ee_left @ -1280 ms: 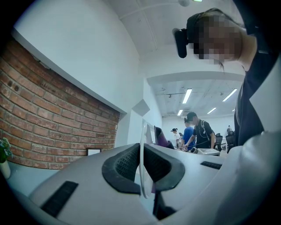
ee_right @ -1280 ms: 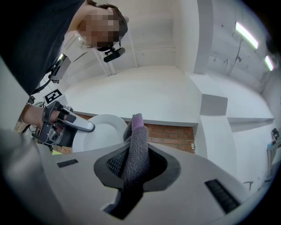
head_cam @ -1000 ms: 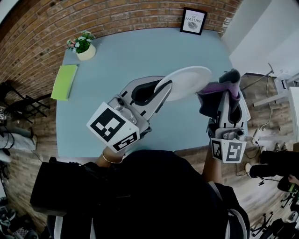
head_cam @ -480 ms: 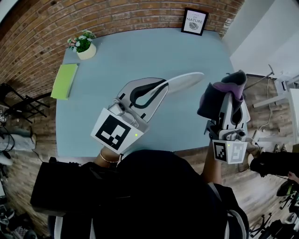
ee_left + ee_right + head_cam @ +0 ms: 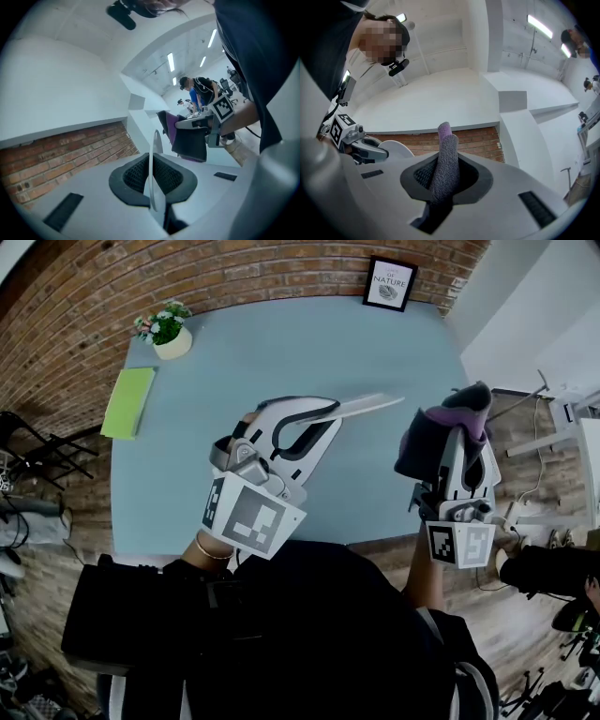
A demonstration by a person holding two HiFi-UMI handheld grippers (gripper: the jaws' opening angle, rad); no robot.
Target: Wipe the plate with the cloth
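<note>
The left tongs (image 5: pixel 328 415) are clamped on the rim of the plate (image 5: pixel 371 406). The left gripper view shows the pads pressed to either face, with the white edge running straight up between the jaws. The right tongs (image 5: pixel 469 413) are closed on the cloth (image 5: pixel 427 442), a purple-grey fold that stands up out of the jaws and hangs in a bunch on the side toward the plate. The plate is held in the air over the blue table (image 5: pixel 234 362), turned so that the head view sees it almost edge-on. Gripped by one rim, it has most of both faces free; I judge that to be the reason for the grip, since a plate lying flat would offer only one side. The cloth is near the plate's free rim but apart from it, with a gap showing between them. Both tools are raised and face each other, so the bunched cloth can be brought against a face. No wiping contact is made yet.
</note>
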